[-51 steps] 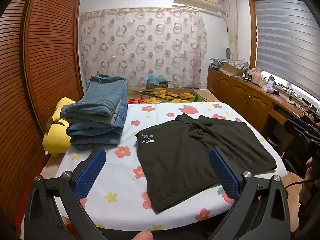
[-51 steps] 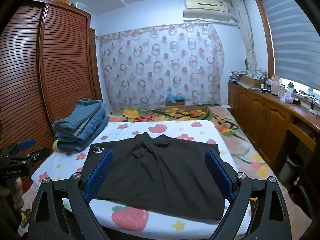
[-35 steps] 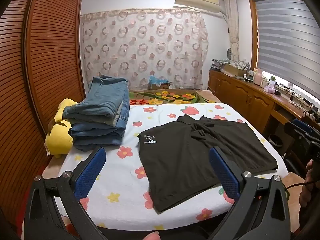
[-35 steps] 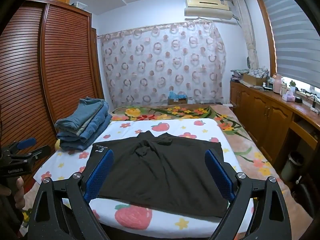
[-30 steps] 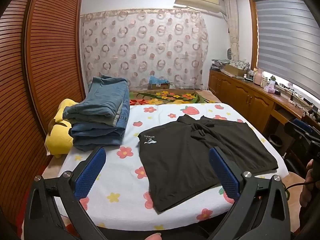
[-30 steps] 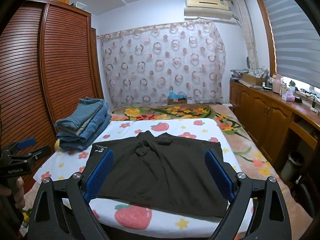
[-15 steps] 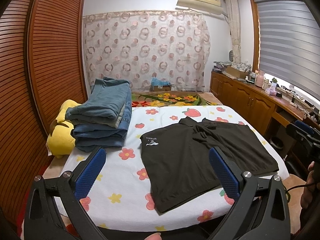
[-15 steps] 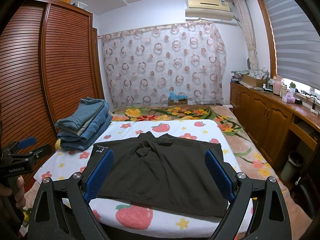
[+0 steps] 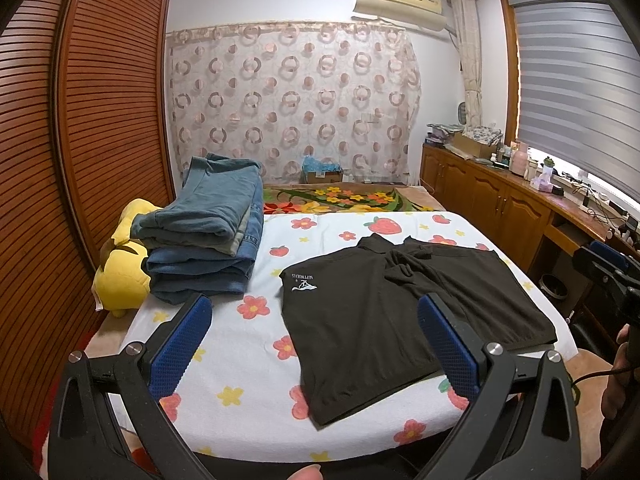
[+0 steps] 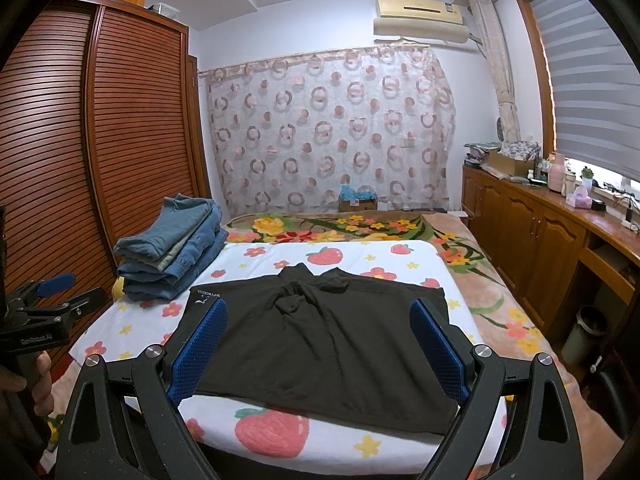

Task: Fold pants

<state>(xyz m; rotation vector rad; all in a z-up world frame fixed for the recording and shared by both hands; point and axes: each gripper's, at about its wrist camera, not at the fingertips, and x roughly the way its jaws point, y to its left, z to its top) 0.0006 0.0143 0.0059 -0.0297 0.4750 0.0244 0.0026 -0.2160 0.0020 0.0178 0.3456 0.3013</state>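
Bed [image 9: 248, 364]: one black garment [image 9: 384, 320], one jeans stack [image 9: 208, 236].

So the black pants [image 9: 384, 312] are lying spread out flat on the flowery white sheet, waistband bunched up at the far end, small white logo near the left corner. Hem edge sits close to the bed's near edge.

Open sheet beside a stacked corner

Bare flowered sheet [image 9: 240, 344] lies between the black garment [image 9: 384, 320] and folded jeans [image 9: 208, 248]; the jeans pile and yellow plush [image 9: 120, 280] block the bed's left edge.
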